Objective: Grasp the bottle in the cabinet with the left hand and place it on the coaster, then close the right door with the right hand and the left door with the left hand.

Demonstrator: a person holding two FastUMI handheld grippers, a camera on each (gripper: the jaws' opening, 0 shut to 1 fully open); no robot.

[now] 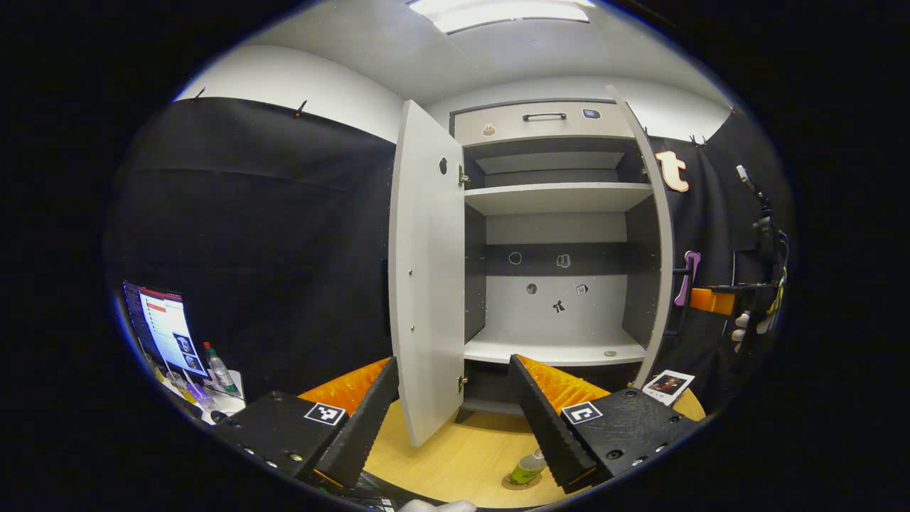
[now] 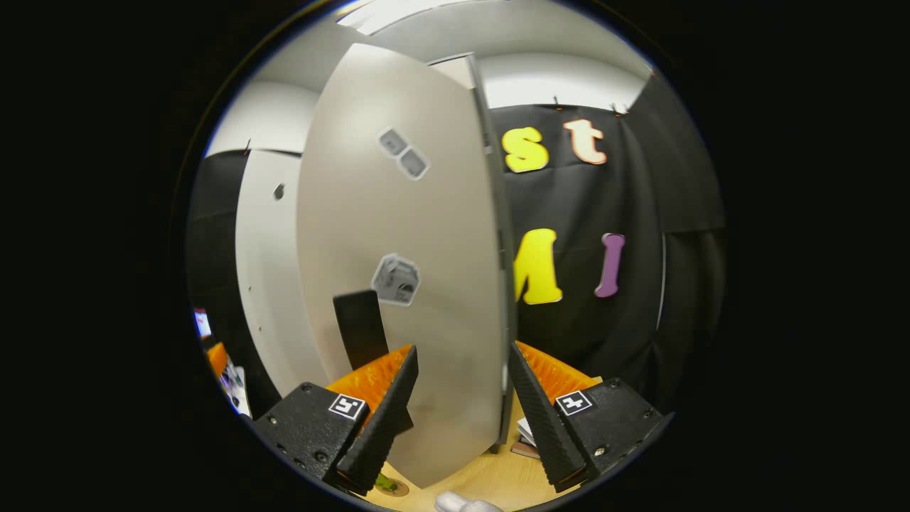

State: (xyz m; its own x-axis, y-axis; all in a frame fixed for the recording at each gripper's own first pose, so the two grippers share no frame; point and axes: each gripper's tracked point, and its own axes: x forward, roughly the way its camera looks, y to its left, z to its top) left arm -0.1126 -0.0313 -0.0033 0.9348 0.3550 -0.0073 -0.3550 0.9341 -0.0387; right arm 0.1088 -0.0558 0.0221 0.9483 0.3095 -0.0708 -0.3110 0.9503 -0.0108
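Two doors open, bottle (image 1: pixel 527 467) on coaster (image 1: pixel 521 483) on table (image 1: pixel 455 455) | risk: right gripper (image 2: pixel 462 405) straddles right door (image 2: pixel 405 284) edge, a skewed push may slip or jam | risk: left door (image 1: pixel 426 277) could swing toward bottle | left gripper (image 1: pixel 451 419) wide open, empty, level, facing cabinet (image 1: pixel 554 199) | right gripper wide open, holding nothing

The left tongs (image 1: pixel 451 419) stand with their fingers spread wide apart and nothing between them, pointing forward and level. The right tongs (image 2: pixel 462 419) are likewise parted, gripping nothing (their fingers frame a gap as broad as the left pair's). In the left gripper view, the right tongs show far off at the right edge, held by a gloved hand (image 1: pixel 741 328).
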